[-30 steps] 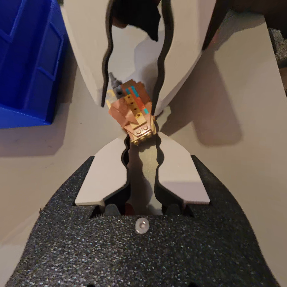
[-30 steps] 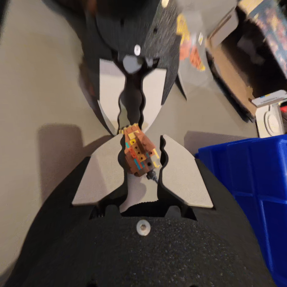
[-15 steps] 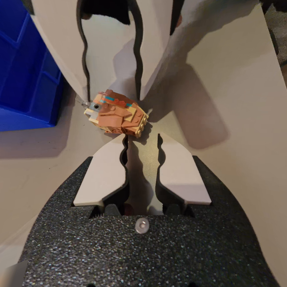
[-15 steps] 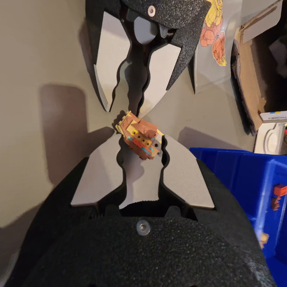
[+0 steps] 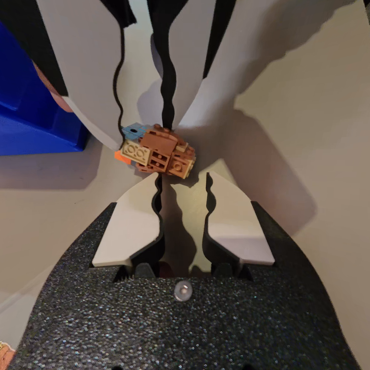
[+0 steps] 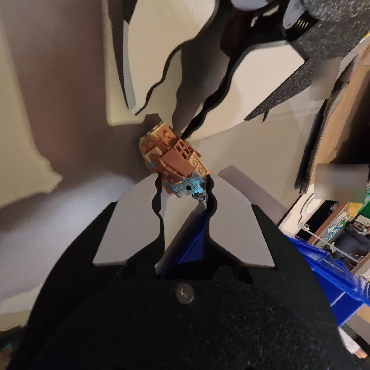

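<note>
The pale counter (image 5: 50,210) carries a blue bin (image 5: 30,130), which stands beside the brick model (image 5: 160,152), on the side of its blue end. What the bin holds cannot be made out. A cardboard box (image 6: 350,120) sits well away from the model.

The two tools meet nose to nose over the model. The right hand-held gripper (image 6: 183,177) is clenched on the model's blue-and-tan end, one fingertip (image 6: 210,186) against the small grey part. The model hangs tilted above its own shadow. The left hand-held gripper (image 5: 183,175) is released, jaws apart, and points at the model's brown end. One of its fingertips (image 5: 152,178) sits just under that end, touching or nearly so.
</note>
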`<state>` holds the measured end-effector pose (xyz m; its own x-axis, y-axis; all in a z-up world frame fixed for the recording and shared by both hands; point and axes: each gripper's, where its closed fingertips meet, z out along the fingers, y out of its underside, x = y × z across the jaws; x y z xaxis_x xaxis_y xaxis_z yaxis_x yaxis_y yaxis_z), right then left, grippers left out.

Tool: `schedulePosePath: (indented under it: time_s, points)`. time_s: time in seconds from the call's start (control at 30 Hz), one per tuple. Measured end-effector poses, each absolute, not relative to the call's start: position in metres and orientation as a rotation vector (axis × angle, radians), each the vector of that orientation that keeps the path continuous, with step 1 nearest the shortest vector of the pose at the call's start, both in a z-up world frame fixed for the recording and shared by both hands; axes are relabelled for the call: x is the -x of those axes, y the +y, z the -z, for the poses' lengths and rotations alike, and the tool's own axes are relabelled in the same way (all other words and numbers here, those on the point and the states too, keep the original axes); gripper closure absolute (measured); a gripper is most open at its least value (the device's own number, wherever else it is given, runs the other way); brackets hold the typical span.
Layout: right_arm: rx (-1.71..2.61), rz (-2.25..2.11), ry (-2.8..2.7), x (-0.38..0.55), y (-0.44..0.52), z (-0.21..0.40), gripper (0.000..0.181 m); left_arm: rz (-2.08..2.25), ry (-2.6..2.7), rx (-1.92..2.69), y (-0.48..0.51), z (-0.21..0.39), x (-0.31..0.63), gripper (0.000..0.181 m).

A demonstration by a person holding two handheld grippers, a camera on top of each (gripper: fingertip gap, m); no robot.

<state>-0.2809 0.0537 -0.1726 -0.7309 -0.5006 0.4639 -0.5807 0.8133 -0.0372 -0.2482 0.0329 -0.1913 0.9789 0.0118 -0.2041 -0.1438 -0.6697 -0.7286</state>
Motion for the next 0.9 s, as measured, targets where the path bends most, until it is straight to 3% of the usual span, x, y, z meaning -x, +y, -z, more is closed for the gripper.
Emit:
schedulePosePath:
  time_s: [0.63,0.9]
  points:
    - [-1.068,-0.221,-2.232,0.271,0.023,0.167,0.148,-0.294,0.066,2.290,0.020,0.190,0.263,0.135]
    - [-0.969,-0.177,-2.287,0.279,0.023,0.169,0.155,-0.326,0.057,2.288,0.018,0.189,0.268,0.130]
